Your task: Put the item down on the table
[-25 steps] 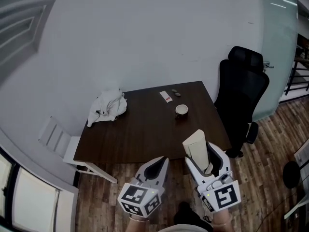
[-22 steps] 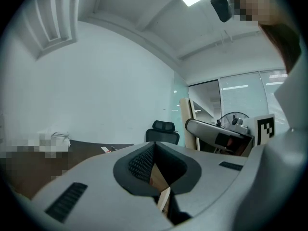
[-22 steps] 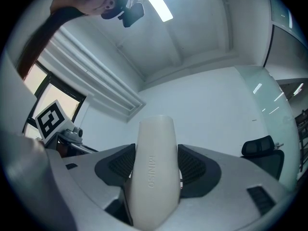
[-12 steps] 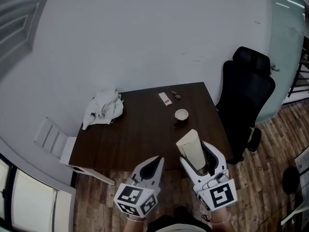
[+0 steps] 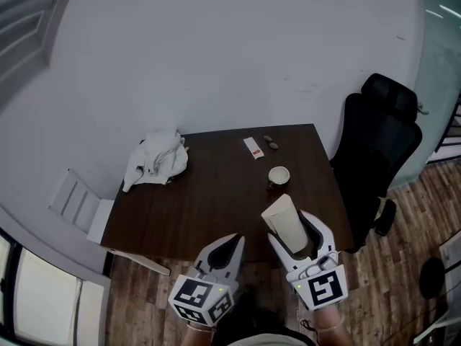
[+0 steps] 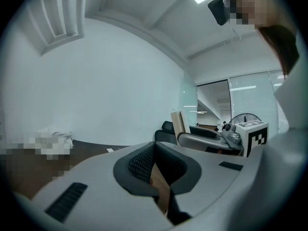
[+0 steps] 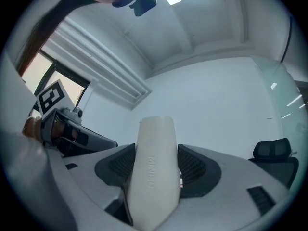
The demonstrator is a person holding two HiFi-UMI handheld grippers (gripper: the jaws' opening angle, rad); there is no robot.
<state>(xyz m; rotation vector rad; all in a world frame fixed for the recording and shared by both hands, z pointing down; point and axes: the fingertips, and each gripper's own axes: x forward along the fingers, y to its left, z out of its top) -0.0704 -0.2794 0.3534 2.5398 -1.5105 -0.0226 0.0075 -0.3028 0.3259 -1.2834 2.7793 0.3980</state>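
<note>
The right gripper (image 5: 295, 231) clamps the white case (image 5: 282, 217) above the table's (image 5: 209, 197) near right edge, the left gripper (image 5: 232, 248) is closed and empty; next, I think, lowering it.

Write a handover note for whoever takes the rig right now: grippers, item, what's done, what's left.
Right gripper: shut on the cream tube, held in the air at the near edge of the table.
Left gripper: shut, empty, beside it.
On the table: white cloth far left, cup towards the right.
Done: tube in grip.
Left: lower it onto the wood, probably short of the cup, then open.
</note>
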